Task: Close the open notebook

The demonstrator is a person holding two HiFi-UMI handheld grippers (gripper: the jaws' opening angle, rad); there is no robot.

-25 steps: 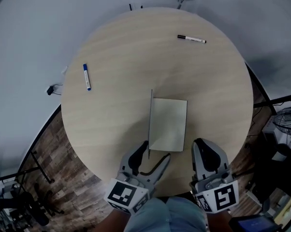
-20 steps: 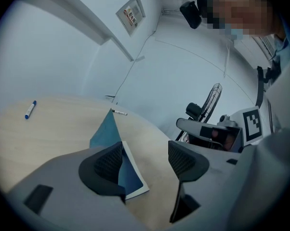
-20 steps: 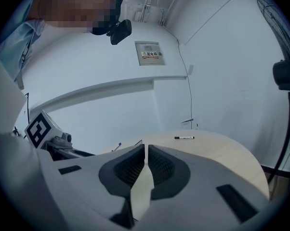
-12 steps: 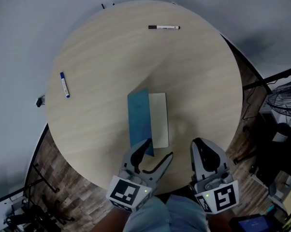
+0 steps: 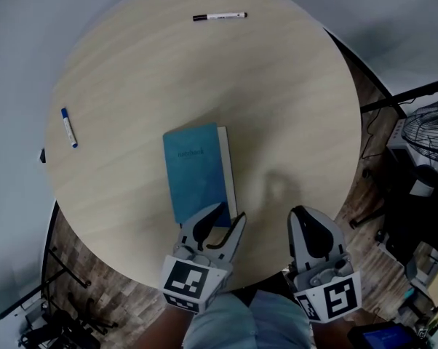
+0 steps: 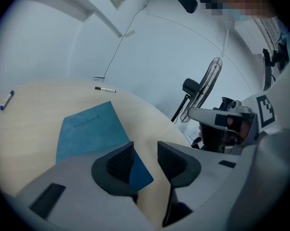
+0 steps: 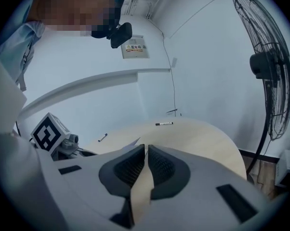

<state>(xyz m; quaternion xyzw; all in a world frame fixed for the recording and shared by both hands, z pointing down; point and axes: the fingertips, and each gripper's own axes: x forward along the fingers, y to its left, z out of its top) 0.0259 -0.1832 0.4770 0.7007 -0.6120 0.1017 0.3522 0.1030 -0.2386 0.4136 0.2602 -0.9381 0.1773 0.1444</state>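
Note:
The notebook (image 5: 196, 171) lies closed on the round wooden table (image 5: 292, 107), blue cover up, white page edges along its right side. My left gripper (image 5: 223, 221) is at the notebook's near right corner. Its jaws are closing with a gap still between them. In the left gripper view the blue cover (image 6: 89, 131) runs beneath the left gripper (image 6: 145, 154), and the pads do not press on it. My right gripper (image 5: 308, 222) hovers at the table's near edge, right of the notebook, jaws together and empty; the right gripper view shows the right gripper (image 7: 146, 154) over bare tabletop.
A black marker (image 5: 219, 16) lies at the table's far side and a blue marker (image 5: 68, 127) at its left. A standing fan (image 5: 430, 140) and cables are on the floor to the right. The table's edge runs just under both grippers.
The cover, upright a second ago, has swung over to the right and now lies flat, so the notebook is closed. The left jaws have narrowed.

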